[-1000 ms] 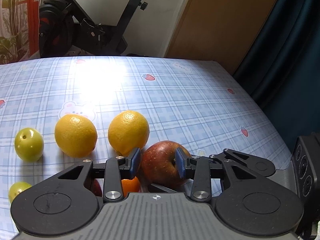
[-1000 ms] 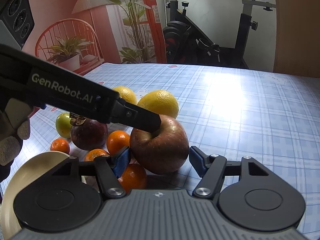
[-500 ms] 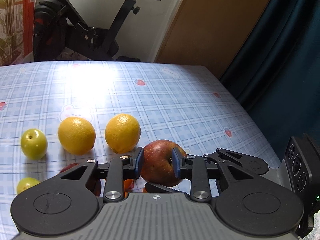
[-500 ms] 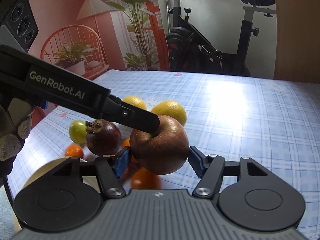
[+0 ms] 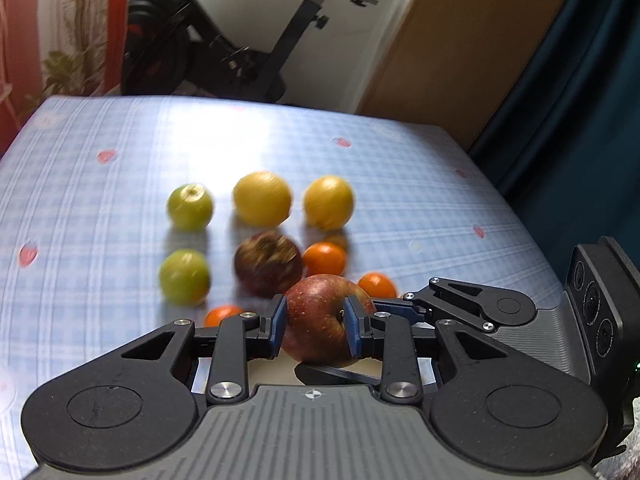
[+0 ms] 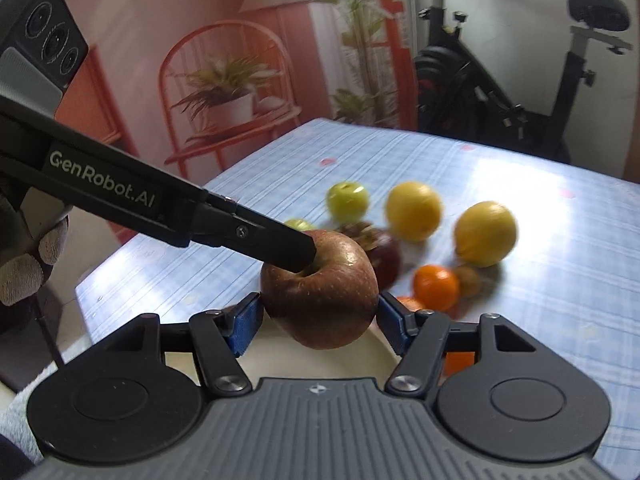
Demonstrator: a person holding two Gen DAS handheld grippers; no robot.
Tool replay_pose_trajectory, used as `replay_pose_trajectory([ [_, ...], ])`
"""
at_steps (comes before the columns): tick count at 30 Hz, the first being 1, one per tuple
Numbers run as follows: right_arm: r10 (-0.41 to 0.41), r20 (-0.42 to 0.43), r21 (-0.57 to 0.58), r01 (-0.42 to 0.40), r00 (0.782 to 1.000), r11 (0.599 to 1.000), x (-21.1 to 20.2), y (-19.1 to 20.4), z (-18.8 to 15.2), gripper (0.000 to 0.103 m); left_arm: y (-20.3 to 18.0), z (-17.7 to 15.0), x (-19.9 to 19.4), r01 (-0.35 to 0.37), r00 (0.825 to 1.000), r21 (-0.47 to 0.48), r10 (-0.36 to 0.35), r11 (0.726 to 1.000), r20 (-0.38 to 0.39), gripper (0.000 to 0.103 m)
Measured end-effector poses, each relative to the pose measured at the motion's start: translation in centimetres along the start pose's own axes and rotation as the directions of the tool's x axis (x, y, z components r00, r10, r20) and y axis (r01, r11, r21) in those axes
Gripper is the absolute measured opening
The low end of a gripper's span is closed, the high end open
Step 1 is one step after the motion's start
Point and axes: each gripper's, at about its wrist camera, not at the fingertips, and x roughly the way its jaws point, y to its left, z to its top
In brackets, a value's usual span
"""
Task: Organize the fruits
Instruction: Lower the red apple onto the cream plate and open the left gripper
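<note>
The apple (image 6: 320,288) hung clamped between both grippers over the pale plate (image 6: 276,364), clear of the table (image 5: 100,184). The right gripper (image 6: 318,322) squeezed its sides; the left gripper (image 5: 314,326), jaws narrow, pinched at its stem hollow from above.

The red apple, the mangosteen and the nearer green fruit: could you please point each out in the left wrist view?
red apple (image 5: 314,316), left wrist view, front skin between the pads.
mangosteen (image 5: 267,264), left wrist view, middle of its dark rind.
nearer green fruit (image 5: 184,277), left wrist view, centre of its face.
</note>
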Motion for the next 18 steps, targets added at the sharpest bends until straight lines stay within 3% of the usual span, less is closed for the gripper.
replay_pose_trajectory([
  [6,-0.004,-0.057,-0.063,0.001,0.998,0.998,2.2,2.0,-1.1,0.065,1.9,-1.7,0.2,-0.022,0.999,-0.033,0.021,0.999,-0.028,0.033],
  [18,0.0,-0.058,-0.105,-0.006,0.998,0.994,3.9,1.4,-1.8,0.065,2.2,-2.1,0.4,-0.053,0.999,-0.015,0.053,0.998,-0.003,0.033],
])
